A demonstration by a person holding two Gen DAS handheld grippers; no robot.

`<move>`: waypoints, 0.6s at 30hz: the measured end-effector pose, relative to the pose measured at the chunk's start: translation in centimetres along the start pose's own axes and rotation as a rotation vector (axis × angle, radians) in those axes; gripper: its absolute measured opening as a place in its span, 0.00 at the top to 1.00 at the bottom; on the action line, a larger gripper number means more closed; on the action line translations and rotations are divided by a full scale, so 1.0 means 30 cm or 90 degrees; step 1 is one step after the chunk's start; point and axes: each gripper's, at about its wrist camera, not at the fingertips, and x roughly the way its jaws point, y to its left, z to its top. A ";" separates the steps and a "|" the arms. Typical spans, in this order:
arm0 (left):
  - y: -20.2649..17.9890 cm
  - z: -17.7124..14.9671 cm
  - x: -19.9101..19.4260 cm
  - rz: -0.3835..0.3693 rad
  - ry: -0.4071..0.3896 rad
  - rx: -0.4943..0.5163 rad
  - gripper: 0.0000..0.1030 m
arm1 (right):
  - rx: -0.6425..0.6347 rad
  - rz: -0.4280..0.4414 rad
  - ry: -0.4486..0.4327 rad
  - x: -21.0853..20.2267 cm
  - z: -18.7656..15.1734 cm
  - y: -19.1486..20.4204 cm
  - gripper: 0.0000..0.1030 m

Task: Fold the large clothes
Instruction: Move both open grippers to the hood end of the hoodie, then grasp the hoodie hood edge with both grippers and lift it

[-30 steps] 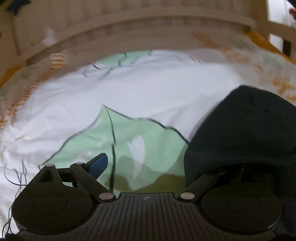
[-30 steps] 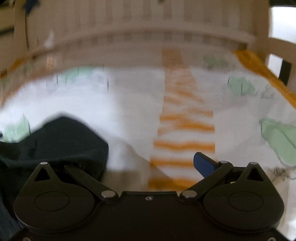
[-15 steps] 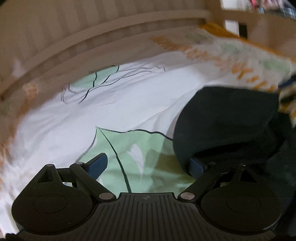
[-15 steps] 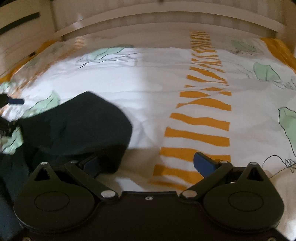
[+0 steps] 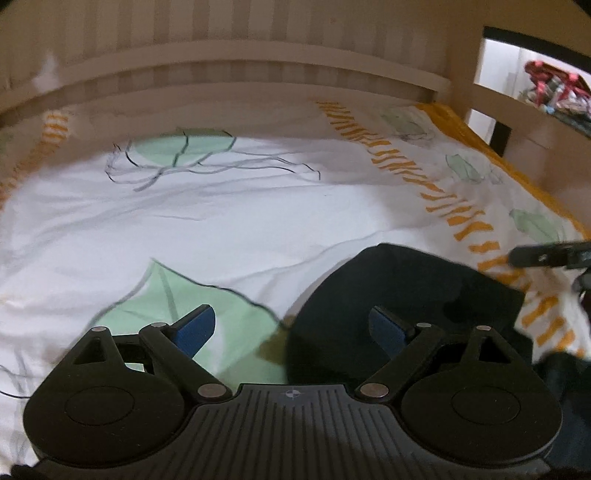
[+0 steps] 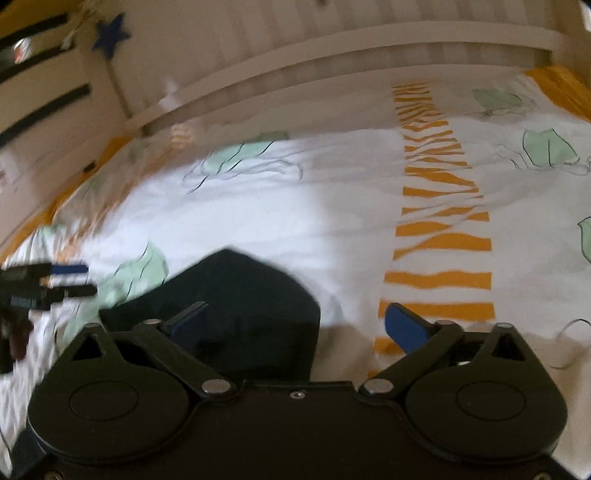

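Note:
A dark garment lies folded on a white bed sheet with green leaves and orange stripes. In the left wrist view it sits low and right, under my left gripper's right finger. My left gripper is open and empty, just above the garment's left edge. In the right wrist view the garment sits low and left. My right gripper is open and empty over its right edge. Each gripper shows at the edge of the other's view: the right one and the left one.
A pale slatted bed rail runs along the far side of the mattress. A bed post and side rail stand at the right, with a cluttered room behind. A blue star hangs at the far left.
Both grippers have let go of the dark garment and pulled back from it. The garment has dropped flat onto the sheet, and both blue finger pads now show fully.

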 end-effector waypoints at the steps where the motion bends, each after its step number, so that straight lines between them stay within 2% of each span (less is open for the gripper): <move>1: -0.009 0.010 0.031 0.000 0.007 -0.012 0.20 | 0.014 0.002 0.007 0.029 0.013 -0.004 0.15; 4: -0.024 0.021 0.102 0.005 0.024 -0.042 0.37 | 0.033 0.010 0.023 0.091 0.033 -0.013 0.28; 5: -0.025 0.023 0.129 0.006 0.034 -0.053 0.38 | 0.036 0.014 0.029 0.115 0.038 -0.011 0.32; 8: -0.033 0.018 0.193 0.005 0.057 -0.062 0.42 | 0.040 0.025 0.049 0.161 0.035 -0.006 0.34; 12: -0.043 -0.020 0.273 0.042 0.110 -0.018 0.43 | 0.041 0.023 0.091 0.217 0.004 -0.012 0.35; 16: -0.012 -0.042 0.283 0.027 0.104 -0.041 0.44 | 0.042 0.019 0.106 0.244 -0.027 -0.028 0.39; 17: -0.008 -0.046 0.280 0.023 0.102 -0.042 0.45 | 0.041 0.018 0.104 0.241 -0.029 -0.028 0.45; 18: -0.008 -0.049 0.272 0.014 0.097 -0.037 0.60 | 0.039 0.020 0.103 0.237 -0.028 -0.026 0.60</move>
